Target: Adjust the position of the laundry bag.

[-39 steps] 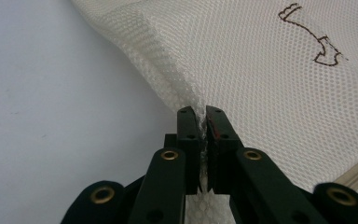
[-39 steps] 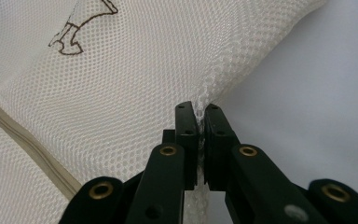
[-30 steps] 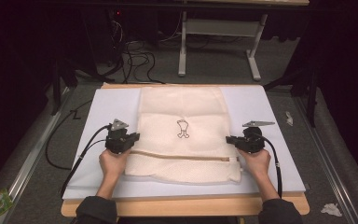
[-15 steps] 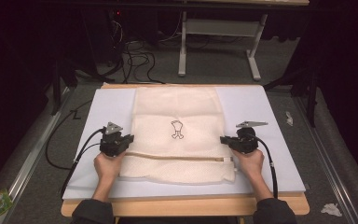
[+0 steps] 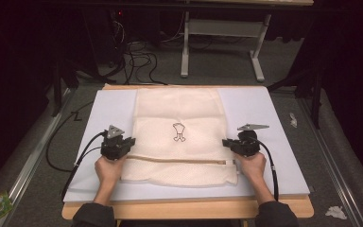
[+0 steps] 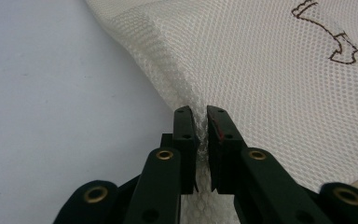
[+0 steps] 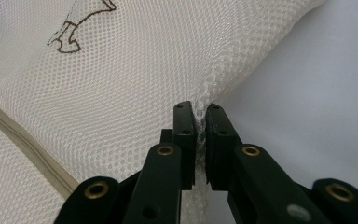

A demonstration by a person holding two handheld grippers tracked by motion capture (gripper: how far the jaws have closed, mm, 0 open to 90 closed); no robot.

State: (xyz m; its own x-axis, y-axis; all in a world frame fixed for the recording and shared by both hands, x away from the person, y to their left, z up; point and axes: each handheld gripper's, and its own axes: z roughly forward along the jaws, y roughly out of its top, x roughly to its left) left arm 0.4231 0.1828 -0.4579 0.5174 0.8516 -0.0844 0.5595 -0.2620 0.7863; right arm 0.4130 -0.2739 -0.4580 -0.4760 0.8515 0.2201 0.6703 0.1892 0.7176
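Each side edge of the mesh bag [image 5: 178, 120] sits between nearly closed jaws, the left gripper [image 6: 202, 135] having just eased open slightly, the right gripper [image 7: 200, 133] pinching; keep both hands level and the pull even.

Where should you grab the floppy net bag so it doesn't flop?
Probably by its two side edges, where the mesh bag is thin enough to pinch. Come in level from each side: the left gripper and right gripper each pinch an edge above the zipper, keeping it spread flat.
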